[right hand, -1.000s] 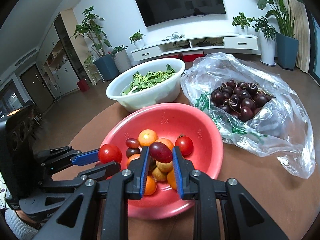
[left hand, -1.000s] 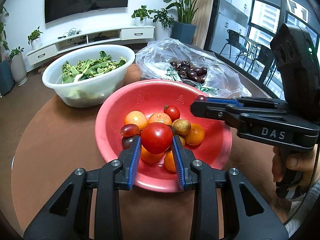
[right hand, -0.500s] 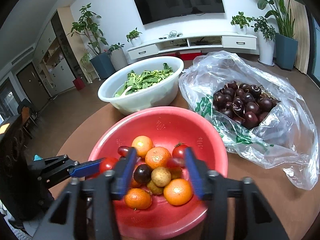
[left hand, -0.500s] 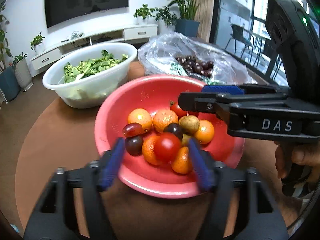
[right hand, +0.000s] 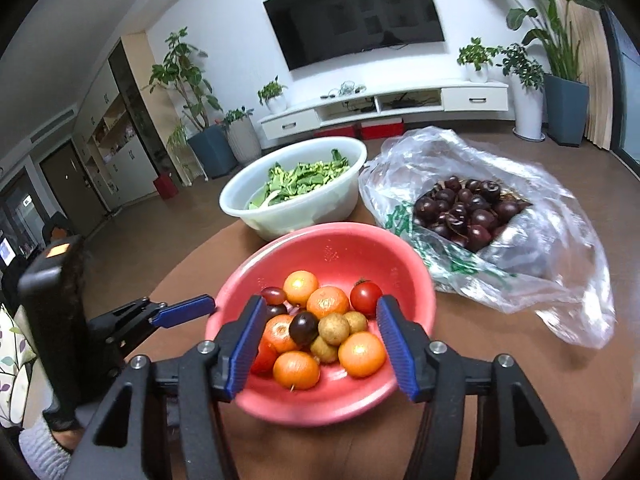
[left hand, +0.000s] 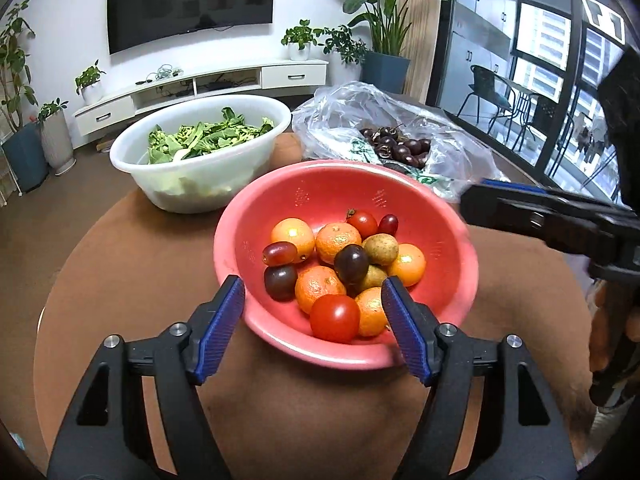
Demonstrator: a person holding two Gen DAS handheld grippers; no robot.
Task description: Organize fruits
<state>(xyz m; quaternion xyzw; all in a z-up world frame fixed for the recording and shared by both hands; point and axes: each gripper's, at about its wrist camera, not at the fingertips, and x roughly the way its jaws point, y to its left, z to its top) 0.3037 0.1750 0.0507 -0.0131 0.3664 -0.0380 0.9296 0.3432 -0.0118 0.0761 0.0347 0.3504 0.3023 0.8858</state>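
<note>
A red colander bowl (left hand: 280, 196) (right hand: 336, 244) on the brown table holds several oranges, cherry tomatoes, grapes and small brown fruits. A red tomato (left hand: 335, 318) lies at its near side and a dark grape (right hand: 303, 327) sits on the pile. My left gripper (left hand: 314, 322) is open and empty, its jaws wide at the bowl's near rim. My right gripper (right hand: 320, 350) is open and empty over the bowl's near side. Each gripper shows in the other's view, the right one (left hand: 520, 204) and the left one (right hand: 176, 312).
A white bowl of green leaves (left hand: 200, 152) (right hand: 296, 192) stands behind the red bowl. A clear plastic bag of dark cherries (left hand: 400, 146) (right hand: 468, 212) lies at the back right. A TV cabinet, potted plants and windows are beyond the table.
Both grippers opened. The left let its tomato drop into the red bowl, the right let its grape drop there. Both pulled back a little toward me.
</note>
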